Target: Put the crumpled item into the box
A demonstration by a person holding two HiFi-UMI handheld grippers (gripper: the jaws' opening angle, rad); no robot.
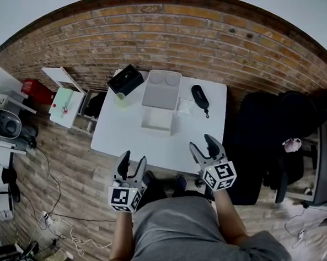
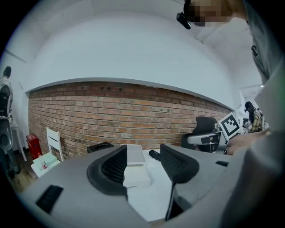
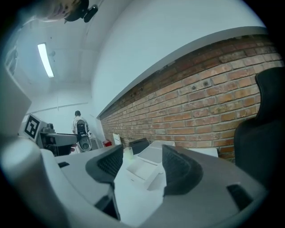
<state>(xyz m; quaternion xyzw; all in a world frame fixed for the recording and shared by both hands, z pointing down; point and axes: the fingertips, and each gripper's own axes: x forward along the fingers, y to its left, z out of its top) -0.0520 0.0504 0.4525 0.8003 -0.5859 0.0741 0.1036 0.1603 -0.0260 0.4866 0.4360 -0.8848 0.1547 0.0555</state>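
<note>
On the white table (image 1: 119,131) nothing of the task looks done yet; the crumpled item (image 1: 184,107), a small pale wad, lies just beside the right wall of the open box (image 1: 156,121), outside it, and the box looks empty. The left gripper (image 1: 133,159) and the right gripper (image 1: 202,143) hover at the table's near edge, well short of both; each has its jaws spread apart with nothing between them. By this reading everything is left: reach the wad, pinch it, carry it over the box, let go. The lid (image 1: 162,88) lies behind the box; a black case (image 1: 199,97), a black container (image 1: 125,80) and a green cup (image 1: 121,99) share the tabletop. Beyond runs a brick wall (image 1: 163,33); the floor (image 1: 60,161) is wood planks with cables trailing; a black chair (image 1: 263,132) stands at the right.
</note>
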